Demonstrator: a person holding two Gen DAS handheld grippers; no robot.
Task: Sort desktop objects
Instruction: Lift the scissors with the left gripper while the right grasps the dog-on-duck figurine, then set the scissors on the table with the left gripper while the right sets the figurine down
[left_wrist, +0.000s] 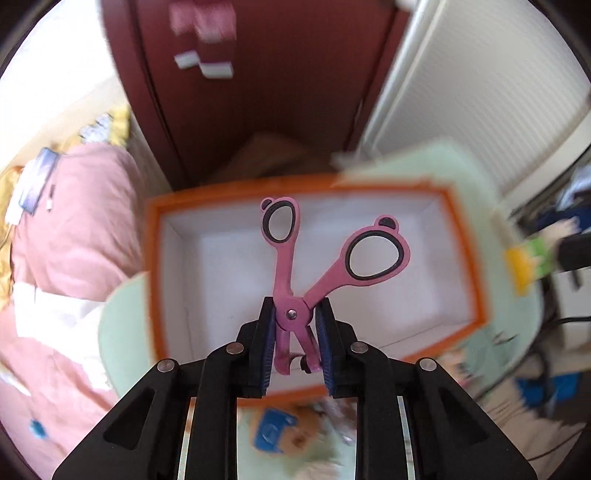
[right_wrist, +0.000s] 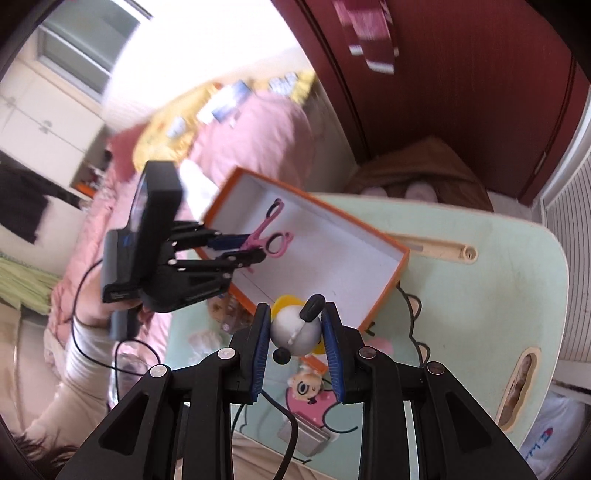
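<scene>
My left gripper (left_wrist: 294, 314) is shut on pink scissors (left_wrist: 295, 258), gripped at the pivot with the handles spread and pointing away, above the orange-rimmed white box (left_wrist: 155, 258). In the right wrist view the left gripper (right_wrist: 255, 245) holds the scissors (right_wrist: 269, 232) over the near-left part of the box (right_wrist: 384, 291). My right gripper (right_wrist: 295, 325) is shut on a small white round figure with black ears and a yellow part (right_wrist: 295, 330), held above the pale green table (right_wrist: 480, 295) just in front of the box.
The box's white floor shows bare. A cream tube (right_wrist: 436, 251) lies behind the box. A cartoon sticker (right_wrist: 308, 391) and a grey cabled device (right_wrist: 303, 437) sit near the table's front. A pink bed (left_wrist: 74, 221) is at the left, a dark red wardrobe (left_wrist: 258, 92) behind.
</scene>
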